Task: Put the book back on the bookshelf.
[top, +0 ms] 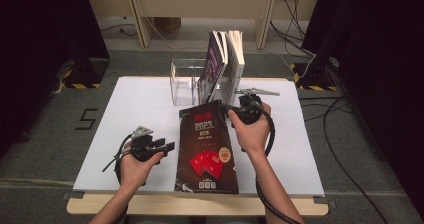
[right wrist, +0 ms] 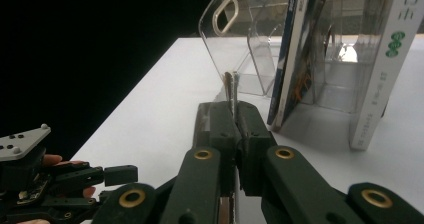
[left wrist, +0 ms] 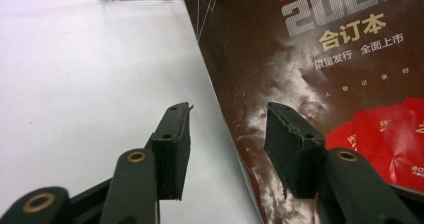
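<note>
On the white tabletop point(top: 140, 104), a thin, glossy dark magazine point(top: 207, 149) is seen, flat and rectangular, printed with pale numerals, gold characters and red cards; its cover is creased and scuffed along the left edge. Its far edge is clamped between the closed jaws of the right gripper point(top: 231, 112), whose ribbed black pads point(right wrist: 252, 134) are pressed on the thin sheet edge, just before a clear plastic rack point(top: 184, 79) in which upright books point(top: 225, 64) are stood. The left gripper point(top: 167, 146) is held at the magazine's left edge, jaws parted, one pad point(left wrist: 292, 144) over the cover, without pressing.
</note>
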Motion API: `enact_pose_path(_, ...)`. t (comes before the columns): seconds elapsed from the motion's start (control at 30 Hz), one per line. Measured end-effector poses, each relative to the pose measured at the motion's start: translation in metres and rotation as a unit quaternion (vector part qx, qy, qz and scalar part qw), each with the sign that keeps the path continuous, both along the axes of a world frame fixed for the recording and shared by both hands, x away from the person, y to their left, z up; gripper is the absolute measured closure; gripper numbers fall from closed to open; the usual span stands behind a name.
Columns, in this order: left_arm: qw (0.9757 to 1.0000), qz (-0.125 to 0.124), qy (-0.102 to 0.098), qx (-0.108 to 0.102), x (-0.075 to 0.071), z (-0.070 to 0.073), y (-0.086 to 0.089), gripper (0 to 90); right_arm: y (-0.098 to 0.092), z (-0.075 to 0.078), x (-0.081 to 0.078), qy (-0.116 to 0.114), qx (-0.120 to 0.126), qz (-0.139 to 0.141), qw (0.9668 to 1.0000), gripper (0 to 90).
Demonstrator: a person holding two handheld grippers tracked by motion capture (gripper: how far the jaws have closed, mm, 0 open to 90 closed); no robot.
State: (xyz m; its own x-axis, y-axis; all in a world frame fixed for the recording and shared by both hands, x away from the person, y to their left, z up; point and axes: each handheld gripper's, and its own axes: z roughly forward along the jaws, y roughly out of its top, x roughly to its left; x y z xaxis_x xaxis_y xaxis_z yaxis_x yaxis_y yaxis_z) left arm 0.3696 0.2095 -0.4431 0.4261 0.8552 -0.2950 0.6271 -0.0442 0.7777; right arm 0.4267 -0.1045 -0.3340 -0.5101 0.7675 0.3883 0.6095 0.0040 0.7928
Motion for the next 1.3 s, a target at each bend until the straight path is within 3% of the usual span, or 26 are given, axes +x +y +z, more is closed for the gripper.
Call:
enact_pose_path(0.37,0.9998,-0.001,-0.018,-0.002,0.002,0.012,0.001,52.4,0.014,0.011,0.004,-0.014,0.008,-0.001,0.9999,87.5)
enact_pose_path(1.07,0.9993,0.004,-0.037,-0.007,0.01,0.029,0.003,50.2,0.04,0.036,0.015,-0.071,0.012,-0.017,0.9972,87.5)
enact_pose_path(1.3,0.9989,0.005,-0.045,-0.008,0.014,0.037,0.003,49.8,0.047,0.039,0.02,-0.081,0.013,-0.023,0.9964,87.5)
